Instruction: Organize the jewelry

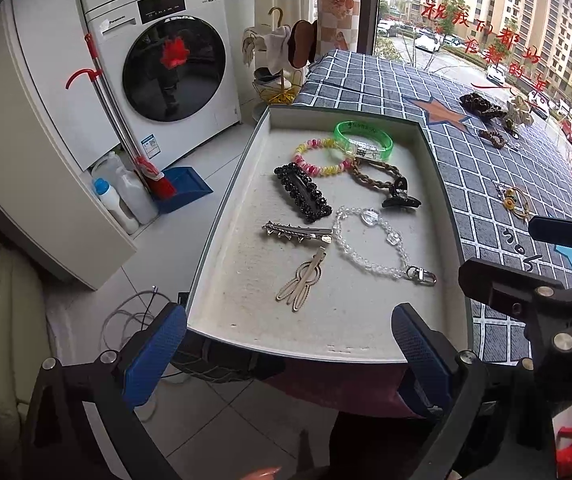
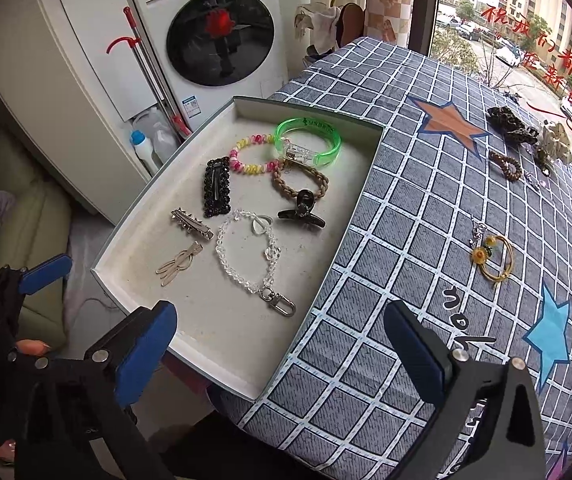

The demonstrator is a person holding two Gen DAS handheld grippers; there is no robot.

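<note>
A shallow white-lined tray [image 1: 222, 312] [image 2: 190, 344] sits at the table's left edge and holds several pieces: a green bangle [image 1: 363, 139] [image 2: 308, 142], a pink-yellow coil bracelet [image 1: 318, 157], a black beaded clip [image 1: 303, 192] [image 2: 216, 188], a clear bead bracelet [image 1: 370, 246] [image 2: 246, 256], a black claw clip [image 2: 301, 211] and metal clips [image 1: 298, 232]. On the cloth lie a yellow flower bracelet [image 2: 493, 257] [image 1: 516, 197], a brown bead bracelet [image 2: 506, 164] and a dark scrunchie [image 2: 511, 120]. My left gripper [image 1: 286, 352] is open before the tray's near edge. My right gripper [image 2: 282, 344] is open over the tray's near right corner.
A grey checked cloth with stars [image 2: 426, 208] covers the table. A washing machine [image 1: 166, 60], a mop [image 1: 114, 112], bottles [image 1: 114, 196] and a blue dustpan [image 1: 184, 188] stand left of the table. A window [image 1: 486, 20] is behind. Cables [image 1: 134, 316] lie on the floor.
</note>
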